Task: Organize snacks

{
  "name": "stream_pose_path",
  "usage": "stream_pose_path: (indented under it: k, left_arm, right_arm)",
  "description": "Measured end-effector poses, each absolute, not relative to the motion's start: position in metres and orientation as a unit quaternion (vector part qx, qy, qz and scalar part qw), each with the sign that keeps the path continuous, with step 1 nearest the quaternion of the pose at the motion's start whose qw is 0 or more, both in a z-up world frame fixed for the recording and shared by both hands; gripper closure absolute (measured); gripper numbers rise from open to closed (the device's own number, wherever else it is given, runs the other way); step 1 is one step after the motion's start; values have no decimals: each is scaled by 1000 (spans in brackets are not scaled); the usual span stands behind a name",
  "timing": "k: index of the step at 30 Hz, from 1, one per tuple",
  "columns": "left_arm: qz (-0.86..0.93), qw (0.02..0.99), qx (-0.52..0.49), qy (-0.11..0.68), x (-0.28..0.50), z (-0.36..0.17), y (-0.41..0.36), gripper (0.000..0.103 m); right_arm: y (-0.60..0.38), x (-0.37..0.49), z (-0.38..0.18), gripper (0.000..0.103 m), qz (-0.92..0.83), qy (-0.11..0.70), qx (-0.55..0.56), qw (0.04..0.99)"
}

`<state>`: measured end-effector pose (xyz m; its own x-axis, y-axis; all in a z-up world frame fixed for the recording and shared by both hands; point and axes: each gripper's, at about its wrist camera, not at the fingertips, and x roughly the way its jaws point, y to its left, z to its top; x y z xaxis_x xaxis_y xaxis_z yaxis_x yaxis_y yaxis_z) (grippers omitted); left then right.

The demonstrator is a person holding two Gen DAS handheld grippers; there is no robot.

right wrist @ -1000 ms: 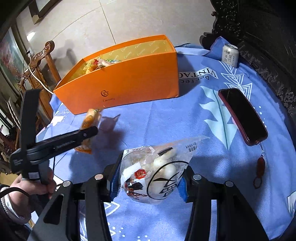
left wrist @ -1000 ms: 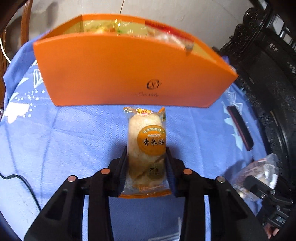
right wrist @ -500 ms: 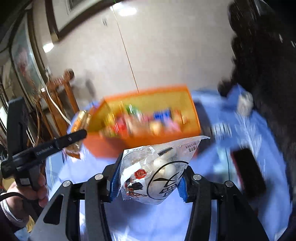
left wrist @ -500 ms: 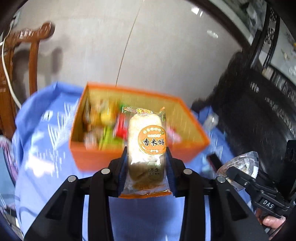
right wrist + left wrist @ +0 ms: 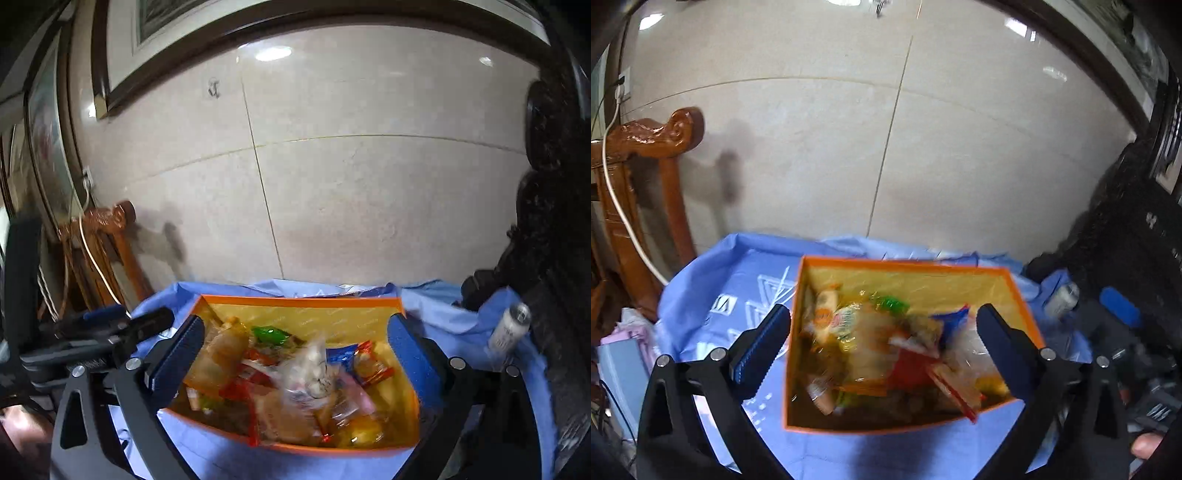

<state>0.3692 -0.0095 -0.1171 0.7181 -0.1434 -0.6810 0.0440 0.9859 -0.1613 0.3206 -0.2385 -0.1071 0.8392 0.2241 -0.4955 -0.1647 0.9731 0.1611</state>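
Observation:
An orange box [image 5: 905, 264] full of mixed snack packets sits on the blue cloth. My left gripper [image 5: 882, 317] hangs above it, its jaws opening wide with nothing pressed between them. The rice cake packet [image 5: 831, 314] lies blurred among the snacks at the box's left end. My right gripper [image 5: 297, 325] also hovers over the orange box [image 5: 295, 299], jaws opening. The clear bag of white balls [image 5: 310, 369] shows blurred below it, free of the pads, on the pile. In the right wrist view, the left gripper [image 5: 122, 325] is at the left.
The blue tablecloth [image 5: 738, 280] covers the table. A drink can [image 5: 511, 332] stands at the right beside dark carved furniture [image 5: 546, 221]. A wooden chair [image 5: 646, 147] with a white cable stands at the left, against a tiled wall. A person's hand [image 5: 22, 432] grips the left handle.
Both grippers have risen from the table to above the orange box. Both jaws have gone from shut to open, and the rice cake packet and the clear bag have dropped into the box.

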Motion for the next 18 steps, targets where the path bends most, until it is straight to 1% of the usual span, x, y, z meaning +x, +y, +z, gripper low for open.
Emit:
stream_pose_path:
  k: [4,10,18]
  left_arm:
    - [-35,909,-33,413,355,-132,-9,4]
    - [-31,910,-7,414,325,-129,-11,4]
    - [-25,916,-9,401,300,-115,-10,4]
  right_arm:
    - [-237,308,-125,3,68,327,61,941]
    - [-235,276,-136,3,49,347,64,934]
    - [-226,257,-131,3,46,357,50,932]
